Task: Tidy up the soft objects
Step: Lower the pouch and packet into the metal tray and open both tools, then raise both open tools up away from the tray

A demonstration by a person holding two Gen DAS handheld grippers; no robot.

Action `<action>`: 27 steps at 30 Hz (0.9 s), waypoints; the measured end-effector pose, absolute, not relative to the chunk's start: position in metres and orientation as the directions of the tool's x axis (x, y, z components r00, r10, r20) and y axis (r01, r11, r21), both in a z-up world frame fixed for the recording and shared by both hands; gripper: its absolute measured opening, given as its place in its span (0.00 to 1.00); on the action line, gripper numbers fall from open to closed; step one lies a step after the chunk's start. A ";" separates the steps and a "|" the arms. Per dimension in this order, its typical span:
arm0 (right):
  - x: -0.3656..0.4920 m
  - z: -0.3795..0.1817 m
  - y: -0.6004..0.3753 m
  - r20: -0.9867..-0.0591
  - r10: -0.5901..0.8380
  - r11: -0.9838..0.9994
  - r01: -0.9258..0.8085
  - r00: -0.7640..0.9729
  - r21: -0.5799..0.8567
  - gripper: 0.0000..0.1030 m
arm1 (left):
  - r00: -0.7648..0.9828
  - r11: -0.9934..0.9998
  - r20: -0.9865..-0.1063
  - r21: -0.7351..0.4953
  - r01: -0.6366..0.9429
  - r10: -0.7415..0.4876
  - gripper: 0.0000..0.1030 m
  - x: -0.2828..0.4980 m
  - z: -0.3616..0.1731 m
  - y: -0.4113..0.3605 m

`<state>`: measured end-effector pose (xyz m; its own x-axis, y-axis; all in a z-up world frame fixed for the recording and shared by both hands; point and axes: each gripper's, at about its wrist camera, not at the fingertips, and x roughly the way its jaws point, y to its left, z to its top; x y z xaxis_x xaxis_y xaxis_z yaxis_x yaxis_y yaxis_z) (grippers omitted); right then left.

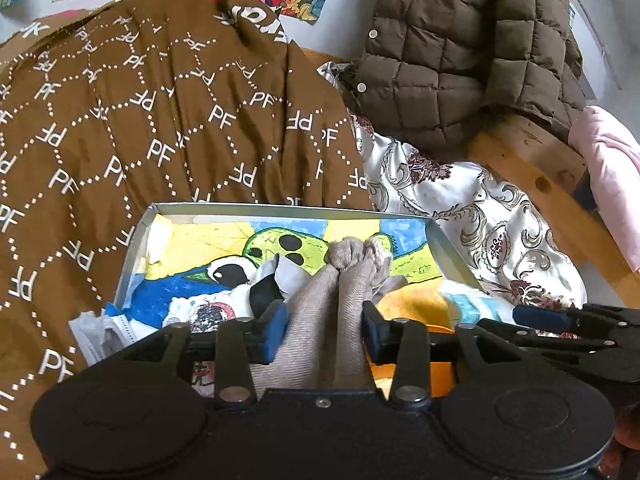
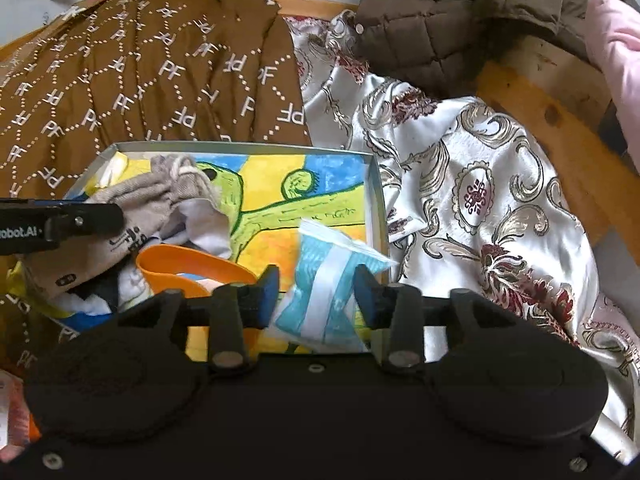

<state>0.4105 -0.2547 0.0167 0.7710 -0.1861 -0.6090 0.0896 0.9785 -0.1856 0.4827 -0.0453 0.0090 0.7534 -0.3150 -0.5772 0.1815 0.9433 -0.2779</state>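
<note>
Left wrist view. Left claw [image 1: 325, 334] spread, a grey sock [image 1: 320, 320] lying loose between its pads, toe bunched over the middle of the shallow tray [image 1: 448, 240]. Risk: the sock, unpinched, may snag a pad as the claw withdraws and drag out over the near rim. Only this view showed the white mask [image 1: 98, 334] at the tray's near left corner.

Right wrist view. Right claw [image 2: 316, 294] spread around a blue-and-white packet [image 2: 320, 300] at the tray's near right corner; contact unclear. Risk: it may slide off over the right wall. Only this view showed an orange strap [image 2: 188, 264].
</note>
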 end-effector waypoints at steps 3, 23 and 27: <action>0.400 0.029 -0.252 -0.595 -0.180 0.979 0.082 0.783 -0.188 0.39 | 0.764 0.946 -0.567 -0.265 0.185 -0.308 0.49 0.473 0.019 -0.044; 0.241 0.158 -0.220 -0.360 -0.032 0.999 0.018 0.932 -0.043 0.85 | 0.926 0.967 -0.292 -0.152 0.203 -0.241 0.81 0.315 0.134 -0.023; 0.199 0.179 -0.211 -0.310 -0.004 1.000 -0.004 0.951 -0.027 0.90 | 0.946 0.968 -0.225 -0.146 0.203 -0.233 0.85 0.272 0.155 -0.015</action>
<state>0.1988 -0.2108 0.1792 0.9508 -0.0044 -0.3097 -0.0042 0.9996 -0.0271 0.2721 -0.0150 0.1548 0.9461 -0.2326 -0.2254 0.2032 0.9682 -0.1462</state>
